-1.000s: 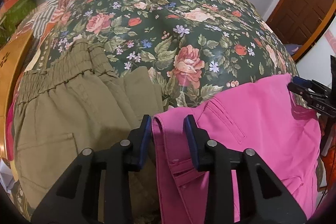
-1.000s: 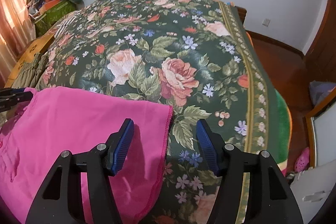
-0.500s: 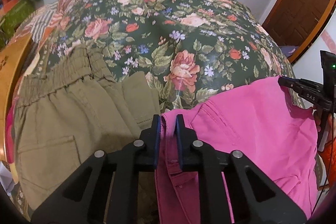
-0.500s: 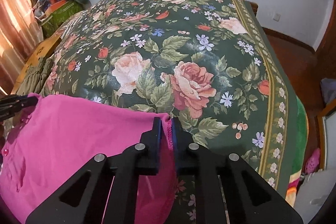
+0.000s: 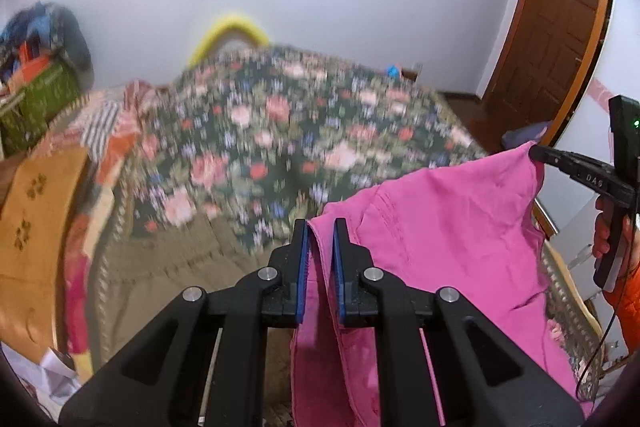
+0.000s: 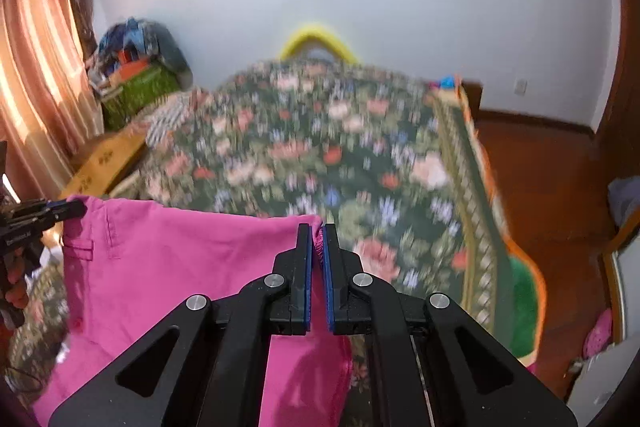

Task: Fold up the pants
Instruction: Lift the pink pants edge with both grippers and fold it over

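Here both tools (image 5: 319, 227) (image 6: 317, 230) pinch the pink pants (image 5: 448, 227).

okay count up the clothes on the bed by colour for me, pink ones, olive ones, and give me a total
Pink: 1, the pink pants, held up by the left gripper and the right gripper.
Olive: 1, the olive pants, lying on the floral bedspread.
Total: 2

Each camera looks forward and downward along its own gripper, close over the pink pants (image 5: 440, 223), both facing the flowered bed (image 6: 320, 155) beyond.
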{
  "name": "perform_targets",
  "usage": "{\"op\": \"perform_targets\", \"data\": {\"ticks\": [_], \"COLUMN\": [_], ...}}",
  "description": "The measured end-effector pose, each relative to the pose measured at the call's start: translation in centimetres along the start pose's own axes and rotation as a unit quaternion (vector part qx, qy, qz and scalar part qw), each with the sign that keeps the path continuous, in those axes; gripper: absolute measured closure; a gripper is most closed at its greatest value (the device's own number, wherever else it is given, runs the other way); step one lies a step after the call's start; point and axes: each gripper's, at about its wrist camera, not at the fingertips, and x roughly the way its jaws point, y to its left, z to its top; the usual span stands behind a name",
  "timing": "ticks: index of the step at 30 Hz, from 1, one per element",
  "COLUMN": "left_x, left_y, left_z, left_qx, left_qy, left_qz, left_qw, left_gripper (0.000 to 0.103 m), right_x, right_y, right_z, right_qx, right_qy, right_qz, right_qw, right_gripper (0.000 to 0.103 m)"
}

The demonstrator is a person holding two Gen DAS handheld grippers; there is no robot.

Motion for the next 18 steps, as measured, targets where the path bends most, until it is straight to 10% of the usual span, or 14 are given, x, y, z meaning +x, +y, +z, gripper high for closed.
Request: {"op": "perform_targets", "data": {"ticks": [18], "left_x": [-10.2], "left_y": [-1.3], "left_z": [-3.3], "left_qx": [0.032], "left_qy": [-0.023], "left_qz": [-0.014], "left_qw": [0.9991], "left_gripper": [0.092], "right_x": [-11.8], "right_y": [5.4], "right_z": [-1.6], "right_qx": [-0.023], "right_qy": [-0.063], "right_qz": [0.052], "right_qw": [0.996], "right_gripper": [0.099]}}
